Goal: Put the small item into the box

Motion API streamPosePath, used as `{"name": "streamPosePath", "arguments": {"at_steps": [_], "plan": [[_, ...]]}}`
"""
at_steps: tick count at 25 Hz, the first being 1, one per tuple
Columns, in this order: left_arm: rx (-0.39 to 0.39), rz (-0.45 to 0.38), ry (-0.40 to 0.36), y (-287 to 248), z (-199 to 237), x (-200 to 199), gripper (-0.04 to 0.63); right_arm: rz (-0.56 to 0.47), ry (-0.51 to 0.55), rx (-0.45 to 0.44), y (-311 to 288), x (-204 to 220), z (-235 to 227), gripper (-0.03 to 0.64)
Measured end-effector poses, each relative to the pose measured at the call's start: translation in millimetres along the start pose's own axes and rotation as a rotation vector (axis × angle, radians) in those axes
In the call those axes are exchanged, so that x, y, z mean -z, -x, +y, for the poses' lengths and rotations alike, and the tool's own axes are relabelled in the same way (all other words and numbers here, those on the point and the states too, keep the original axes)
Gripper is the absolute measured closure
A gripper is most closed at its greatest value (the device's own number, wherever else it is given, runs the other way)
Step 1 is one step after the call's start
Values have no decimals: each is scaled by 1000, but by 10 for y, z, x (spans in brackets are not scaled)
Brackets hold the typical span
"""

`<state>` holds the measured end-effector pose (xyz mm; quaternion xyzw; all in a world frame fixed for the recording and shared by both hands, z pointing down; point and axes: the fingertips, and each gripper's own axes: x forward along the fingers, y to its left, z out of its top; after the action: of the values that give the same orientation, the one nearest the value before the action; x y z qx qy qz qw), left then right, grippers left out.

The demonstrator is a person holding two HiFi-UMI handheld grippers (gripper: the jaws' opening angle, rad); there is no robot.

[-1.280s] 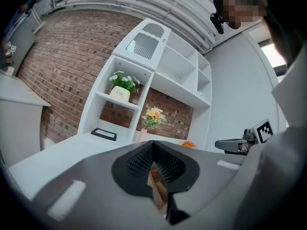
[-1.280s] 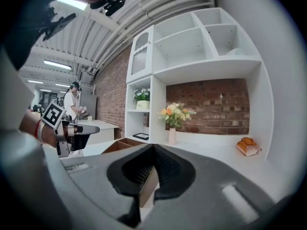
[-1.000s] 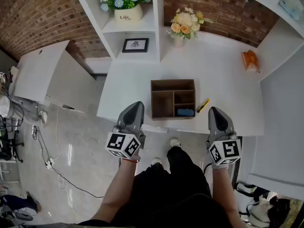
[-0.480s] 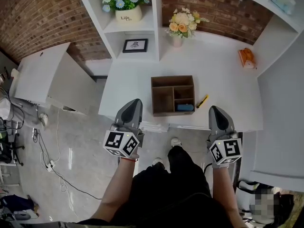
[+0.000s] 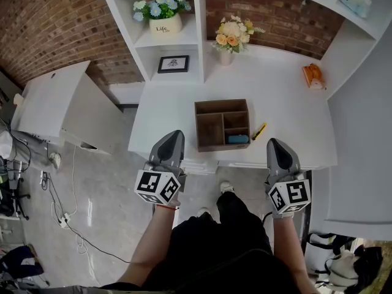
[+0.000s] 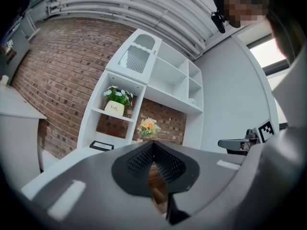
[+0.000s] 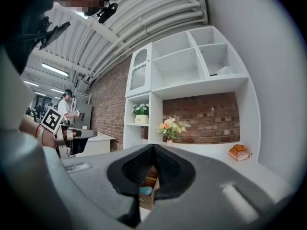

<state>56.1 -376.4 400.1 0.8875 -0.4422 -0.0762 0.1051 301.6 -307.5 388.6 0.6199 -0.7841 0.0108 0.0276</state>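
Observation:
A brown wooden box [image 5: 222, 124] with several compartments stands near the front of the white table [image 5: 288, 103]. A blue item [image 5: 237, 139] lies in its front right compartment. On the table just right of the box lies a small yellow item [image 5: 260, 131]. My left gripper [image 5: 174, 135] hovers at the table's front edge, left of the box, shut and empty. My right gripper [image 5: 274, 143] is at the front edge to the right of the yellow item, also shut and empty. The right gripper view shows the box [image 7: 148, 198] and blue item [image 7: 145, 190] beyond the jaws.
A vase of flowers [image 5: 230, 37] and an orange object [image 5: 312, 76] stand at the back of the table. A shelf unit holds a potted plant [image 5: 160, 14] and a picture frame [image 5: 173, 64]. A white cabinet [image 5: 55, 97] is on the left, with cables [image 5: 67, 216] on the floor.
The head view has shifted a little, so the table sits slightly higher in the picture. Both grippers stay shut at the front edge. Nothing on the table has moved.

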Motion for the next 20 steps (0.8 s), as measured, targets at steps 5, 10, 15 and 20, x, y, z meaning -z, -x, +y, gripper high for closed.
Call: {"name": "streamPosePath", "arguments": {"at_steps": [5,10,15,20], "plan": [[9,-9,2,6,12,-38,592,-14,11,7,-1,-64,28,615],[16,1,-15,1,51,-61,592,-21,5,17,-23,-82,64,615],[16,0,-12,4,87,-68,592,-15,2,11,-43,-52,105,615],[23,1,-5,-26,66,-35,592,-12,-4,12,-63,-18,84,615]]}}
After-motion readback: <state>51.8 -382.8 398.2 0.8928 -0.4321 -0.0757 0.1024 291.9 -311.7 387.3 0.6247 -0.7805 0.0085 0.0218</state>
